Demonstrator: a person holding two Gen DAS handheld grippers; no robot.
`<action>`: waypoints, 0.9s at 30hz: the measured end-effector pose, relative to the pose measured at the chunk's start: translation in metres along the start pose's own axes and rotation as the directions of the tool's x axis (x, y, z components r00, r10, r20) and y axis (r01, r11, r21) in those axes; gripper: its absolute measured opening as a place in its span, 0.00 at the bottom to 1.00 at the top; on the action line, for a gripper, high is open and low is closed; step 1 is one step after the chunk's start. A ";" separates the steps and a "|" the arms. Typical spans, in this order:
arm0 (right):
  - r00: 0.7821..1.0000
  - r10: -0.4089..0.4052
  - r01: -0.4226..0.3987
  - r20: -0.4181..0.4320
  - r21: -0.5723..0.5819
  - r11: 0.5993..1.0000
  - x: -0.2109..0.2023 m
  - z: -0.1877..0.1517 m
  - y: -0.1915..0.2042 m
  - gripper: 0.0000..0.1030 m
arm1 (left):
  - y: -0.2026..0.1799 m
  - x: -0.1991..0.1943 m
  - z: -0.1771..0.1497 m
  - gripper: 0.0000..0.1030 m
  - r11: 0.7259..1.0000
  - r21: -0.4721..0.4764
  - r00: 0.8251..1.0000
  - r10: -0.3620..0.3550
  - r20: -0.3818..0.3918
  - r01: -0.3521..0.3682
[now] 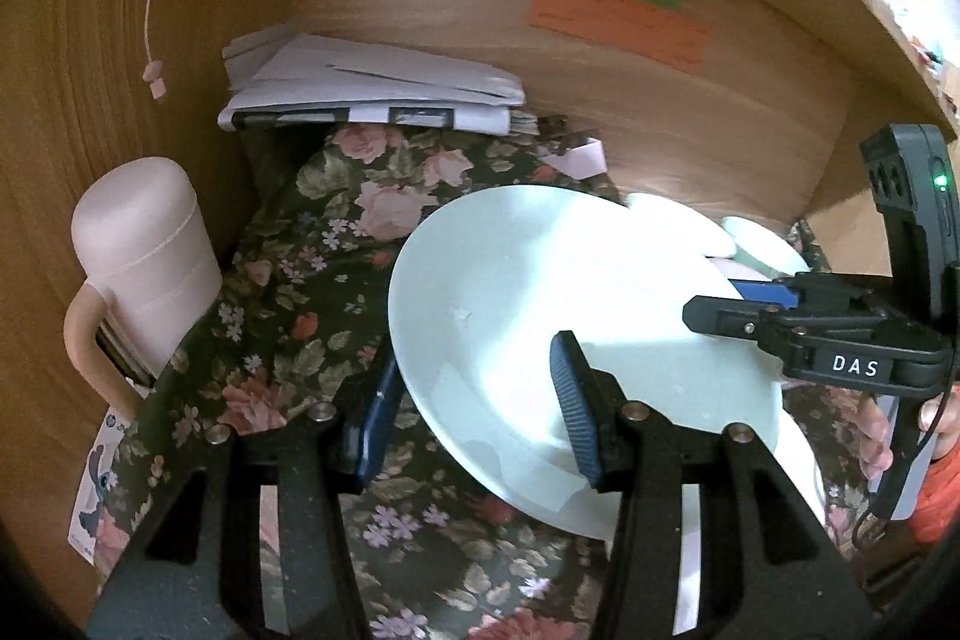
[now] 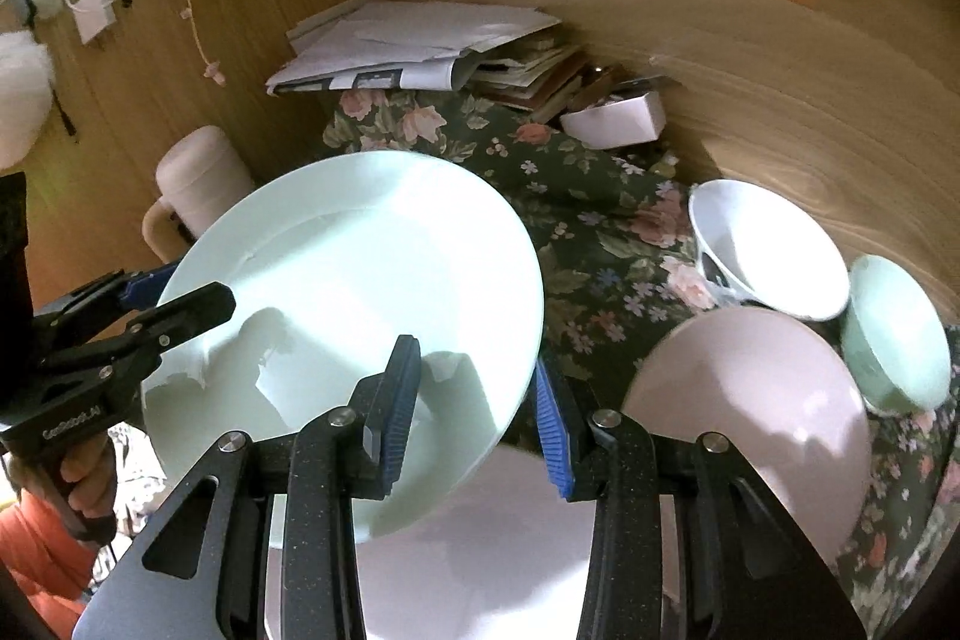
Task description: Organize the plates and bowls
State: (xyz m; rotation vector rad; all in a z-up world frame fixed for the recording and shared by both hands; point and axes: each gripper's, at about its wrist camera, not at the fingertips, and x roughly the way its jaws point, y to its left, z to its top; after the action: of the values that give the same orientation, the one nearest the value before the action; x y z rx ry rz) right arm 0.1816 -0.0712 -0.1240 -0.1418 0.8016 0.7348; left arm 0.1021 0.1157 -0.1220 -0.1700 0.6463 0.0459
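- Plate (image 2: 360, 292), pale green, held tilted above the tabletop (image 1: 288, 316) w/ both grippers on its rim.
- Right gripper (image 2: 474, 406) fingers (image 2: 396, 406) clamp the near edge: one pad on the plate's face, the other under the rim.
- Left gripper (image 1: 480, 400) fingers (image 1: 573, 412) pinch the plate's opposite edge, one blue pad on top, the other below; in the right wrist view it comes in from the left side.
- Second white plate (image 2: 480, 550) lies directly beneath the lifted one, partly covered.
- Pink bowl (image 2: 756, 400) sits just right of the right gripper, on its side, bottom toward the camera.
- White bowl (image 2: 774, 250) and small green bowl (image 2: 894, 334) behind it, both tipped, close together near the wooden wall.
- Floral cloth (image 2: 600, 220) covers the tabletop.
- Pink lidded mug (image 1: 144, 256) at far left, well apart from the plates.
- Paper stack (image 1: 372, 82) at the back; pink, green, orange notes (image 1: 618, 10) stuck on the wall.
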 end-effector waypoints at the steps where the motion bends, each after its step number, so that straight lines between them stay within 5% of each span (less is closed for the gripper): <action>1: 1.000 -0.001 0.001 0.003 0.001 1.000 -0.003 -0.002 -0.001 0.33 | -0.002 -0.002 -0.001 0.48 1.000 0.004 1.000 -0.002 0.003 0.002; 27: 0.999 -0.030 0.027 0.026 0.114 0.993 -0.054 -0.078 -0.016 0.33 | -0.051 -0.025 -0.050 0.48 0.996 0.033 0.996 -0.081 -0.037 0.082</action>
State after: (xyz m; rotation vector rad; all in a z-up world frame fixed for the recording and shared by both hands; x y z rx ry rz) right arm 0.1198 -0.1417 -0.1435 -0.0403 0.8112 0.6614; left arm 0.0571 0.0574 -0.1385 -0.1640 0.6742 -0.0470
